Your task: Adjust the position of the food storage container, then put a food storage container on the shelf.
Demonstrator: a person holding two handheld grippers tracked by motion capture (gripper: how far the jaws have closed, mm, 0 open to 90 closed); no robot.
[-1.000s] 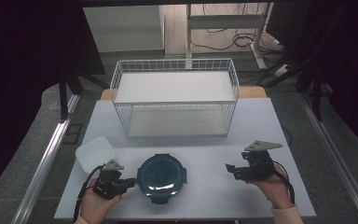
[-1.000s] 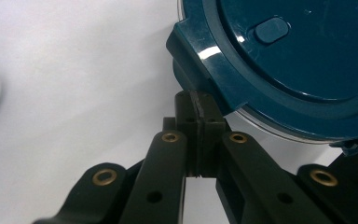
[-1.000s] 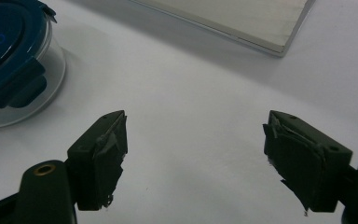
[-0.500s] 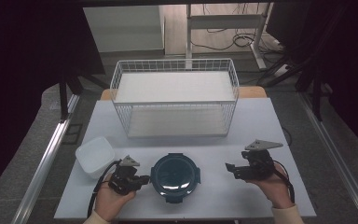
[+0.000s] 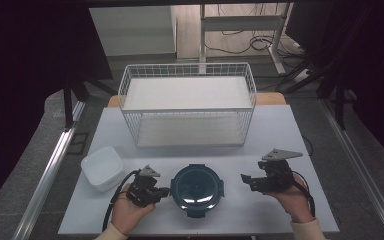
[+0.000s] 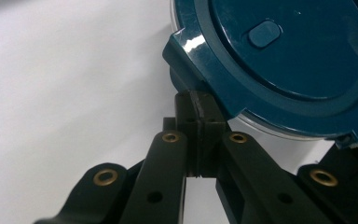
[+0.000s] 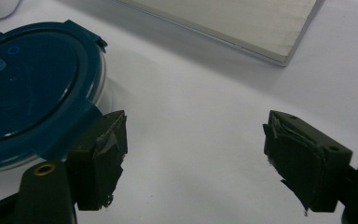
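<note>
A round clear container with a dark teal latching lid [image 5: 196,187] sits on the white table near the front, between both hands. My left gripper [image 5: 165,191] is shut, its tips pressed against the lid's left latch tab. In the left gripper view the shut gripper [image 6: 196,100] touches the tab just under the lid [image 6: 298,51]. My right gripper [image 5: 245,180] stands open a little to the right of the container, apart from it. In the right gripper view the open gripper [image 7: 193,154] spans bare table, with the lid [image 7: 28,88] at the left.
A white wire basket [image 5: 187,109] stands at the back middle of the table; its base [image 7: 233,23] lies ahead of my right gripper. A white square tub [image 5: 102,167] rests at the front left, beside my left hand. The table's [image 5: 280,130] front edge is close.
My left gripper has moved to the right, and the teal-lidded container has slid right with it, toward the table's middle. The right gripper has stayed in place.
</note>
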